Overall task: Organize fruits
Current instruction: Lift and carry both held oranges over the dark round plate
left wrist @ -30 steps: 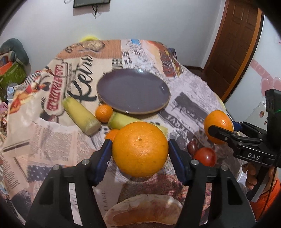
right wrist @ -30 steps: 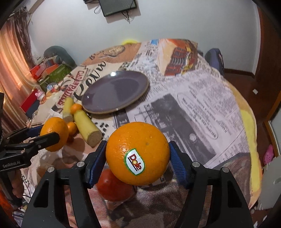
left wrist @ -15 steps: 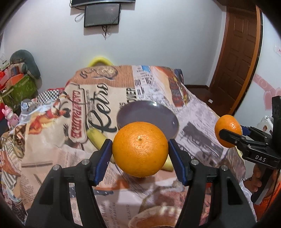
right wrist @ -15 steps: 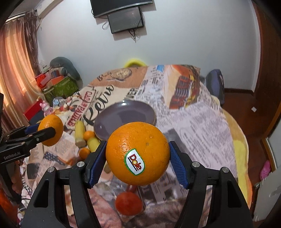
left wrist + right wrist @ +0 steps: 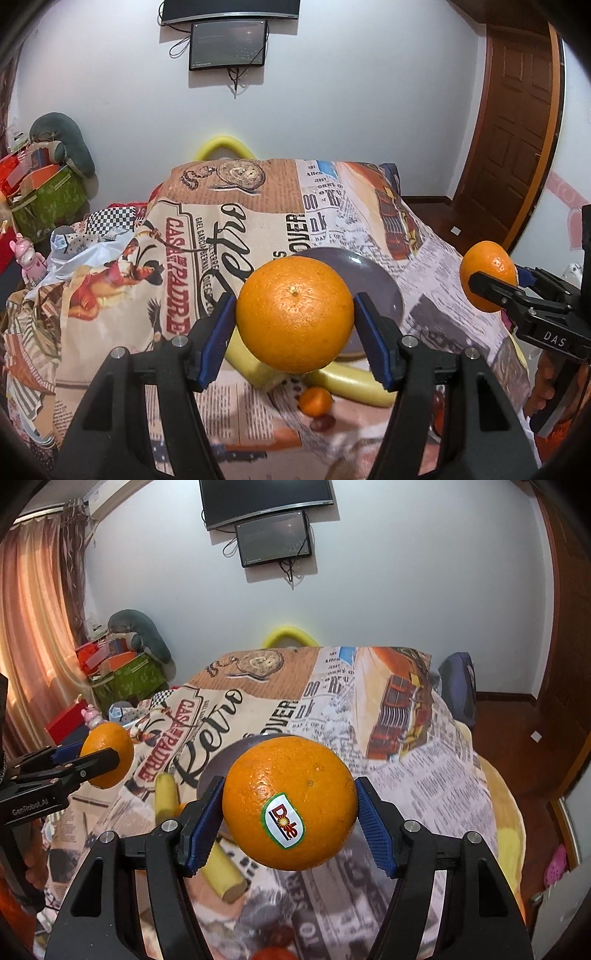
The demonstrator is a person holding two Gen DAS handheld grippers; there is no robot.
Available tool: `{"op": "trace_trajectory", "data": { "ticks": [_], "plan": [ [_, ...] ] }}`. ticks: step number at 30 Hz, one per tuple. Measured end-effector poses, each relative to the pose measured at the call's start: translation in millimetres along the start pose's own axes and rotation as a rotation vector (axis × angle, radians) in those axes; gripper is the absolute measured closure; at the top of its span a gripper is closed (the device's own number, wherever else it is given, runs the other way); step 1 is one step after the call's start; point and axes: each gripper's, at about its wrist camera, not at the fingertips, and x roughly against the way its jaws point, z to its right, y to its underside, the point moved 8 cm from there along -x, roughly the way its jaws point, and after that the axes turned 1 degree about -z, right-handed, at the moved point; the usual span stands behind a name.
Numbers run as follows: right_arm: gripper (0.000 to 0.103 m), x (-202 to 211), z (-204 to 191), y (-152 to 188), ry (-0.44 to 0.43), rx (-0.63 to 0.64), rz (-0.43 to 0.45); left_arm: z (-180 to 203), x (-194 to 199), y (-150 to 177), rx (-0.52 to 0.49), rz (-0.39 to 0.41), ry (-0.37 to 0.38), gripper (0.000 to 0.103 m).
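Each claw is clamped on fruit held high above the desk, the left claw [image 5: 295, 314] gripping a plain orange [image 5: 294, 314] and the right claw [image 5: 290, 806] a stickered orange [image 5: 290, 806], so lower both gently onto the grey plate [image 5: 373, 273] before releasing.

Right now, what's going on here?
A person is sorting fruit with two handheld grippers. The left gripper is shut on a plain orange; the right gripper is shut on a stickered orange. Both are held above the table. The purple plate looks bare where visible. Yellow fruit and a small orange lie on the cloth near it.
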Motion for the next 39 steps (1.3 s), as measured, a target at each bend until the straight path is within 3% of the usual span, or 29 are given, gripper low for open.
{"op": "trace_trajectory", "data": {
  "ticks": [18,39],
  "plan": [
    [0.037,-78,3,-23,0.012,0.056,-0.039,-2,-88,-18,-0.032,-0.064,0.000,0.039],
    [0.037,-166,12,-3,0.006,0.118,-0.243,-13,-172,-13,-0.024,-0.205,0.004,0.039]
  ]
}}
